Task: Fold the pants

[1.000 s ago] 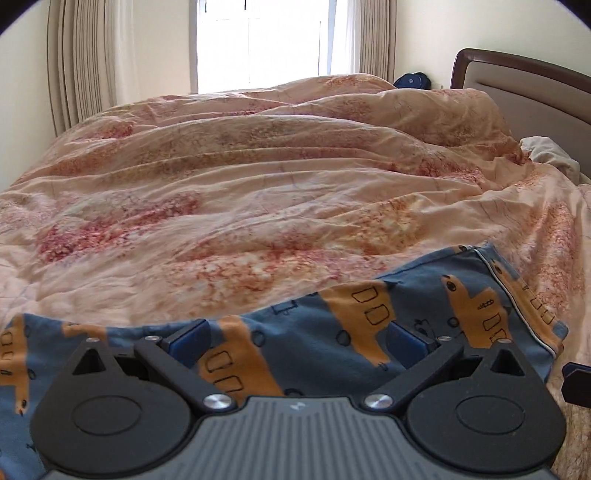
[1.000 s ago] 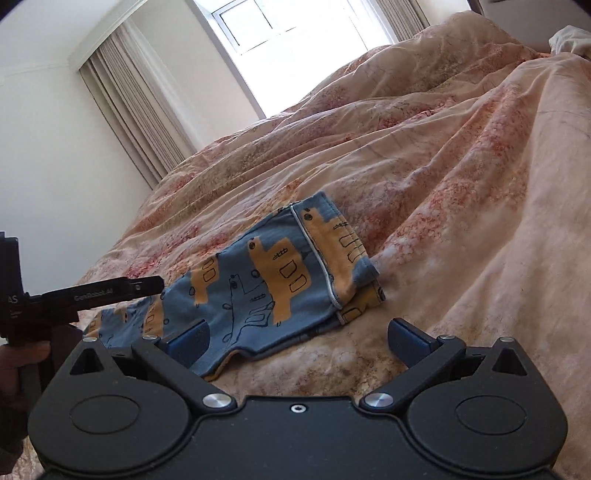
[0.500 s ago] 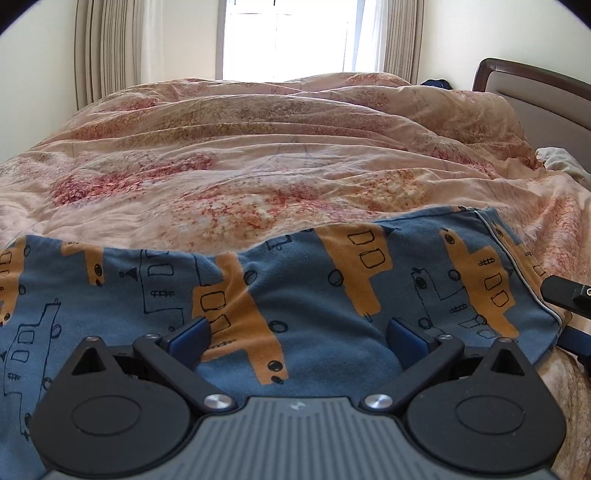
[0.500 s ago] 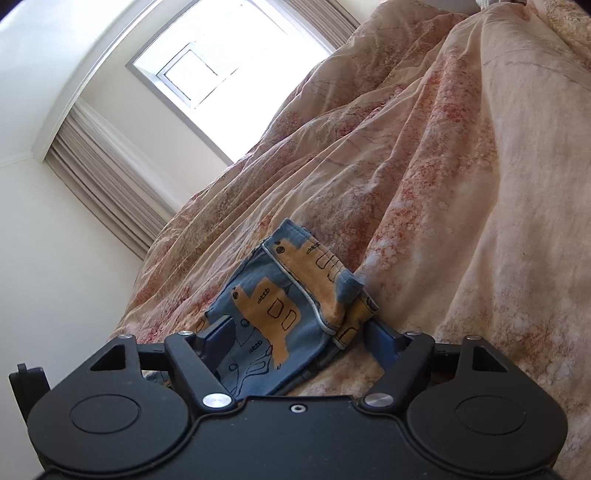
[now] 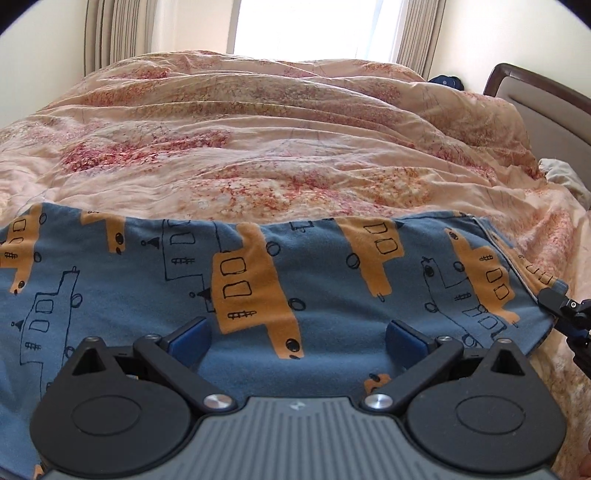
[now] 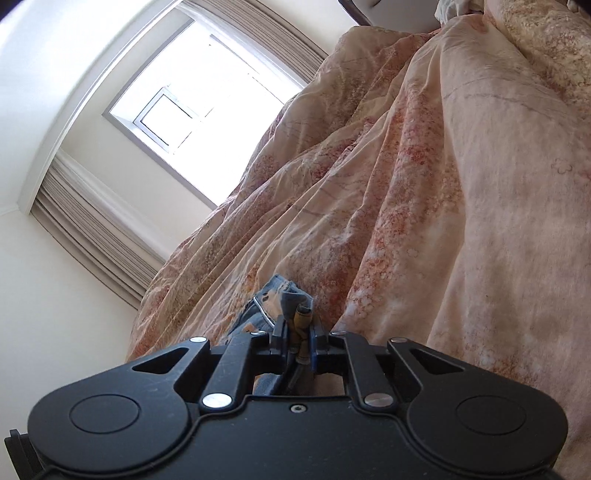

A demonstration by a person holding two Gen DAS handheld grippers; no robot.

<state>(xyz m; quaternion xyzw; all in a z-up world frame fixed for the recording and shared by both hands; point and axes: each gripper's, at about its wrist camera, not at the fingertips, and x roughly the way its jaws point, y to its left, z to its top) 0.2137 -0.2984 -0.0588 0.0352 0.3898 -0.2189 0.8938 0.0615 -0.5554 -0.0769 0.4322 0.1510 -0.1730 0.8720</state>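
The pants (image 5: 317, 291) are blue with orange bus prints and lie flat across the near part of the bed. My left gripper (image 5: 297, 338) is open just above the middle of the cloth, its blue pads wide apart. My right gripper (image 6: 297, 338) is shut on the pants' right end (image 6: 288, 295), the bunched waistband edge pinched between its pads. The right gripper also shows in the left wrist view (image 5: 565, 308) at the cloth's right edge.
A rumpled peach floral duvet (image 5: 280, 147) covers the whole bed. A brown headboard (image 5: 546, 96) stands at the right, with a pale pillow (image 5: 565, 177) below it. A bright window with curtains (image 5: 306, 26) is behind the bed.
My right gripper moved in to the pants' right end and shut on it. My left gripper moved forward over the cloth and stays open.
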